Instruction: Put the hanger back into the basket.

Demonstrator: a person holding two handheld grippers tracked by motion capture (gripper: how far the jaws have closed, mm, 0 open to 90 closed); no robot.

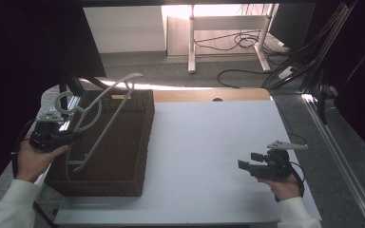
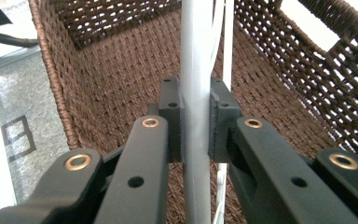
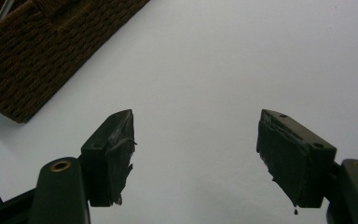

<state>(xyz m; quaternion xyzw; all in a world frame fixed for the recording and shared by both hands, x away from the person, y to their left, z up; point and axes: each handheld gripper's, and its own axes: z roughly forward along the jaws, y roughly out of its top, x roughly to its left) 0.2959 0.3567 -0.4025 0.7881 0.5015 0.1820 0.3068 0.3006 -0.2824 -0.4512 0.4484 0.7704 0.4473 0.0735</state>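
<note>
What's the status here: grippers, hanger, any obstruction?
Left gripper shut on the white hanger, holding it over the wicker basket. Right gripper open, fingers empty, above the white table. Nothing in the way.

The white table [image 1: 209, 156] lies bare between the basket [image 1: 123, 156] and the right gripper [image 1: 248, 160], so a hand could cross there freely; the gripper's spread jaws have nothing but flat surface ahead of them. The basket takes up the table's left part, its woven walls closing in the left gripper [image 2: 196, 121]. A grey hanger [image 1: 107, 121], pinched there, slants up out of the basket and over its far rim, barring the way across the basket's open top.
</note>
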